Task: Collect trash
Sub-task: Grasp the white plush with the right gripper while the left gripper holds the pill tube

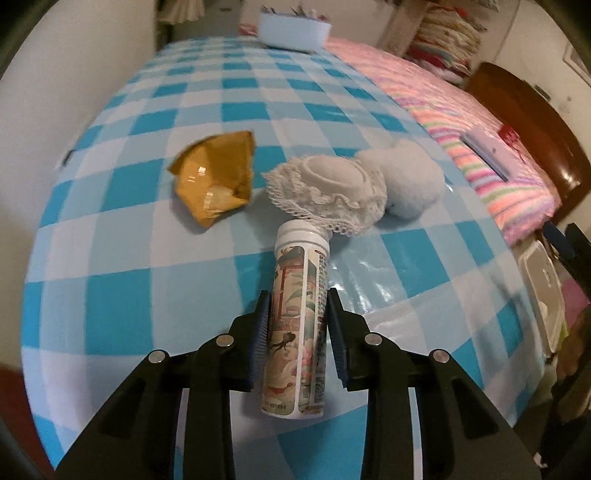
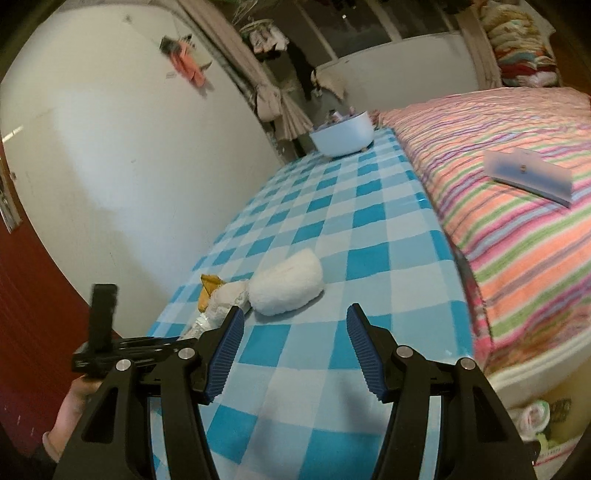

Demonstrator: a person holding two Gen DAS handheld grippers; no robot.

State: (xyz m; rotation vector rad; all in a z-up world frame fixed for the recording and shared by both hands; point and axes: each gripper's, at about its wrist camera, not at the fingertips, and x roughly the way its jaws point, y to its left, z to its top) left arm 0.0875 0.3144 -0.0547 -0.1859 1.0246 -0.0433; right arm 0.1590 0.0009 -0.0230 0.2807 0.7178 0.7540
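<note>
**Left claw closes around a printed tube on the checked tabletop**

A white cylindrical tube (image 1: 297, 325) with a white cap and a painted label of figures, flowers and fish lies on its side on the blue-and-white checked tabletop (image 1: 122, 306), cap pointing away. Beyond the cap sit three more pieces of trash: one crumpled golden-yellow foil wrapper (image 1: 214, 175), one white foam net sleeve (image 1: 328, 192) that touches the cap, and one fluffy white ball of wadding (image 1: 406, 177) just beside the net. At the far end of the tabletop stands one pale blue plastic basin (image 1: 293, 27) with small items inside.

The left claw (image 1: 297, 306) has its two blue-padded fingers on either side of the tube, pinching its middle. The right claw (image 2: 293, 347) hangs above the near edge of the tabletop, spread wide and holding nothing. A striped pink bed (image 2: 517, 229) adjoins the tabletop.
</note>
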